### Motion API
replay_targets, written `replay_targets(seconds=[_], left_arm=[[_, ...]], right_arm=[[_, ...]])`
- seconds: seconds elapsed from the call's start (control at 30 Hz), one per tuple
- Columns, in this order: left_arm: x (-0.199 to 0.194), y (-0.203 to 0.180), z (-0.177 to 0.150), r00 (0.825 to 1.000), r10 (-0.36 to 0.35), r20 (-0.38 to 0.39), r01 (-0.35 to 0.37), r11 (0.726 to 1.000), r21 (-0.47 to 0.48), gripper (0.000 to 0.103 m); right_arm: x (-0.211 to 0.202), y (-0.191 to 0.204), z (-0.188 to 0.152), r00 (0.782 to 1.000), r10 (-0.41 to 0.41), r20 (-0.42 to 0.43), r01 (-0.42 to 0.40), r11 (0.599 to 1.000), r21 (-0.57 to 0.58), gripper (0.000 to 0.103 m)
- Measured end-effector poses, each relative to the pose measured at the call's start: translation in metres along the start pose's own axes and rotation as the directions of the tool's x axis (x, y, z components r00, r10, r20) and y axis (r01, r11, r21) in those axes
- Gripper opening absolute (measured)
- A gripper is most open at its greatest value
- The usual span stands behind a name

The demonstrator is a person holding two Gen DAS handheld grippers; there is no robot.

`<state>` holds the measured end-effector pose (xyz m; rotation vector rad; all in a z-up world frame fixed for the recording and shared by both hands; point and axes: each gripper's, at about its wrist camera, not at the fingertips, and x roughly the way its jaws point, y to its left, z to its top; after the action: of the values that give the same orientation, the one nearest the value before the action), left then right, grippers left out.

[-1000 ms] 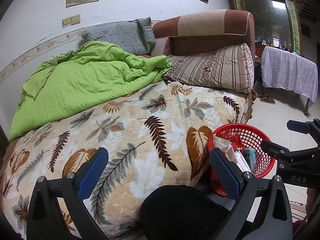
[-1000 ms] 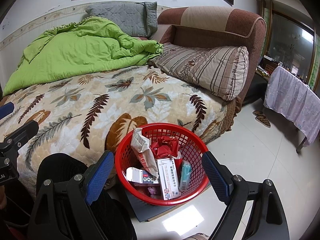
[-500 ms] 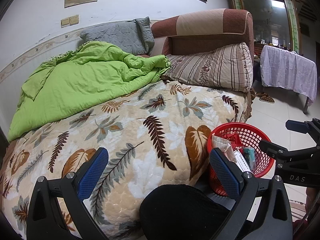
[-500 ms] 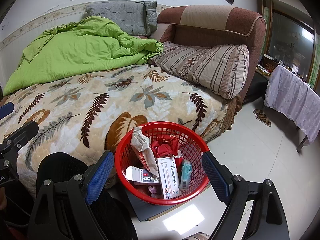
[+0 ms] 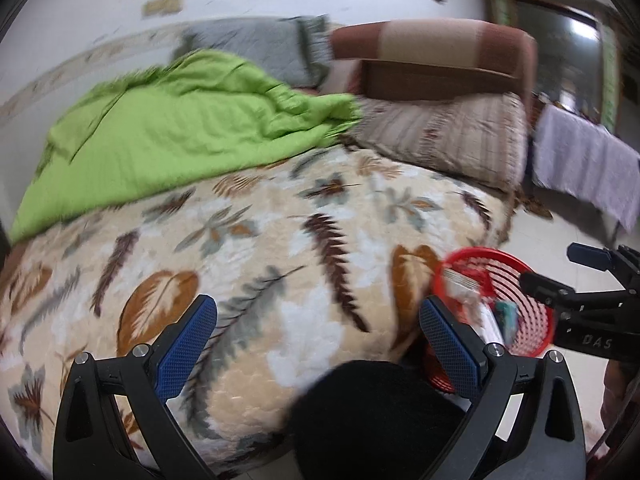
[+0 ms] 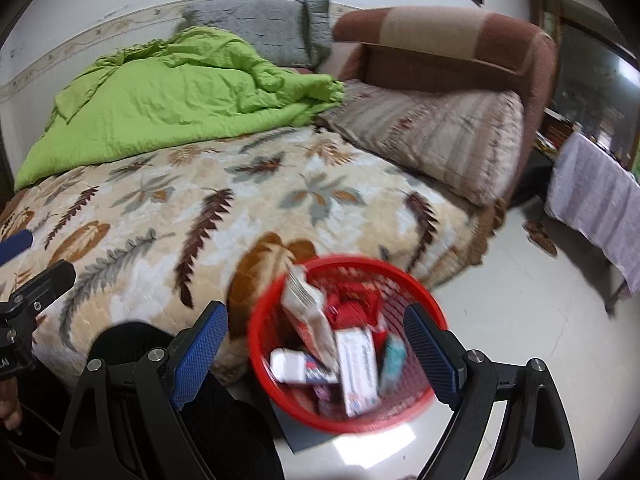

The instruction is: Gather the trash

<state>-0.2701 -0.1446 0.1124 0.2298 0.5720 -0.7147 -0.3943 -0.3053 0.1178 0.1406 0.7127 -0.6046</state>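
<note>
A red mesh basket stands on the floor against the bed's near corner, holding several boxes and wrappers, among them a white carton and a red wrapper. My right gripper hangs open just above and in front of the basket, nothing between its blue pads. In the left wrist view the same basket lies low on the right. My left gripper is open over the bed's front edge, with nothing in it. The right gripper's fingers jut in from the right edge.
The bed carries a leaf-patterned blanket, a crumpled green quilt, a grey pillow and a striped pillow against a brown headboard. A cloth-covered table and slippers are on the right. A dark-clad knee lies below.
Both views have shifted and blurred: the scene slides right in each frame, so both grippers have swung left. The basket now lies further right in the right wrist view. Both stay open.
</note>
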Motion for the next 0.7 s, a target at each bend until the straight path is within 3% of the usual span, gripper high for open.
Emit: replay_targets(seconds=[0.07, 0.2, 0.33, 0.4, 0.53, 0.63, 0.7], left_arm=[[0.005, 0.026, 0.002, 0.998, 0.065, -0.003, -0.065, 0.997, -0.051, 0.101], [0.013, 0.083, 0.002, 0.972, 0.233, -0.026, -0.235, 0.962, -0.137, 0.101], [0.032, 0.149, -0.009, 0.928, 0.346, -0.136, -0.369, 0.901, -0.228, 0.101], [0.042, 0.181, -0.019, 0.898, 0.392, -0.198, -0.435, 0.86, -0.266, 0.101], [0.069, 0.232, -0.027, 0.863, 0.411, -0.294, -0.494, 0.81, -0.316, 0.101], [0.091, 0.257, -0.03, 0.85, 0.399, -0.343, -0.505, 0.801, -0.322, 0.101], [0.104, 0.27, -0.033, 0.853, 0.378, -0.36, -0.495, 0.806, -0.326, 0.101]], right_arm=[[0.01, 0.014, 0.019, 0.999, 0.043, -0.001, -0.043, 0.998, -0.035, 0.093], [0.038, 0.057, 0.054, 0.987, 0.158, -0.041, -0.161, 0.983, -0.09, 0.095], [0.074, 0.104, 0.078, 0.965, 0.246, -0.094, -0.256, 0.96, -0.113, 0.096], [0.096, 0.138, 0.086, 0.956, 0.266, -0.12, -0.283, 0.948, -0.149, 0.096], [0.151, 0.211, 0.097, 0.94, 0.28, -0.195, -0.321, 0.921, -0.22, 0.097], [0.2, 0.25, 0.1, 0.907, 0.303, -0.293, -0.368, 0.908, -0.199, 0.098], [0.228, 0.267, 0.101, 0.887, 0.306, -0.346, -0.376, 0.913, -0.157, 0.098]])
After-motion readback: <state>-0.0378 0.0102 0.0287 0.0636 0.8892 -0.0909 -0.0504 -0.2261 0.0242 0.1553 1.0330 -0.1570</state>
